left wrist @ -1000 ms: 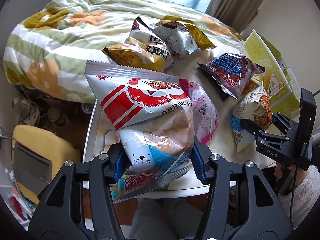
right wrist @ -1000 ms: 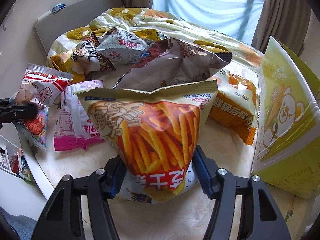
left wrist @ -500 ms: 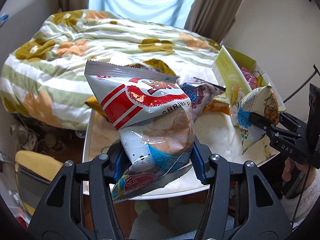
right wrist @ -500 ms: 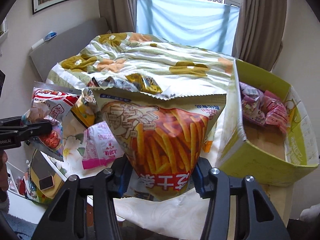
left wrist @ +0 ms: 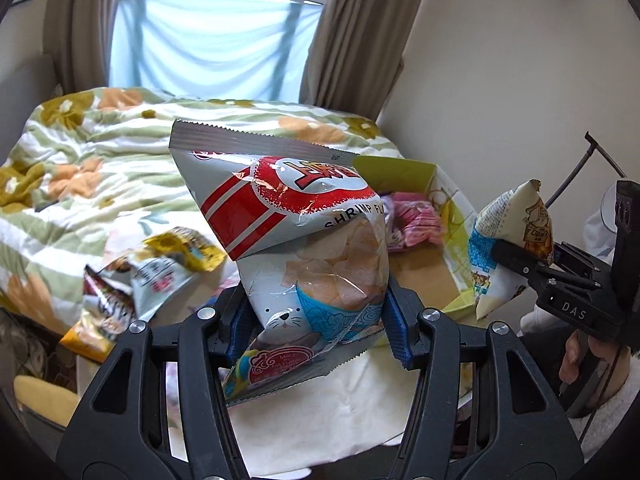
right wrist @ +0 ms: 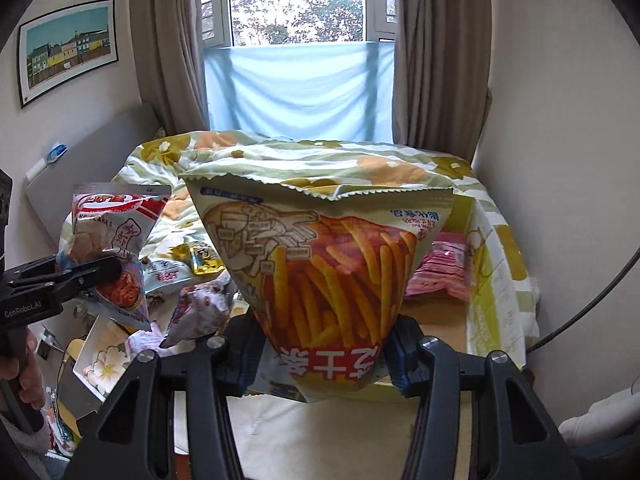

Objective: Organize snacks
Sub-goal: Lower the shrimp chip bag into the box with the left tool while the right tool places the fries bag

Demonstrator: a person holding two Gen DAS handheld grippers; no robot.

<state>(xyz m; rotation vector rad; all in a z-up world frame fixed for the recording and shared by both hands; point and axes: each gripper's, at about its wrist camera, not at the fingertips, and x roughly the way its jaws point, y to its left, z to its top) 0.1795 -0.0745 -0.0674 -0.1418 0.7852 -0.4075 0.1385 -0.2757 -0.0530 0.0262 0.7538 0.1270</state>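
Crinkly shrimp chip bag (left wrist: pixel 304 240) sits pinched in the left gripper (left wrist: pixel 316 320) and the fries bag (right wrist: pixel 332 276) in the right gripper (right wrist: pixel 320 360), both up over the table (left wrist: pixel 360 392), and either could slip before reaching the green box (right wrist: pixel 480 304) at two o'clock.

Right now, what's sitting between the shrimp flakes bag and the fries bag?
In the right wrist view, loose snack packets lie on the table between the shrimp flakes bag and the fries bag, lower down and behind them.
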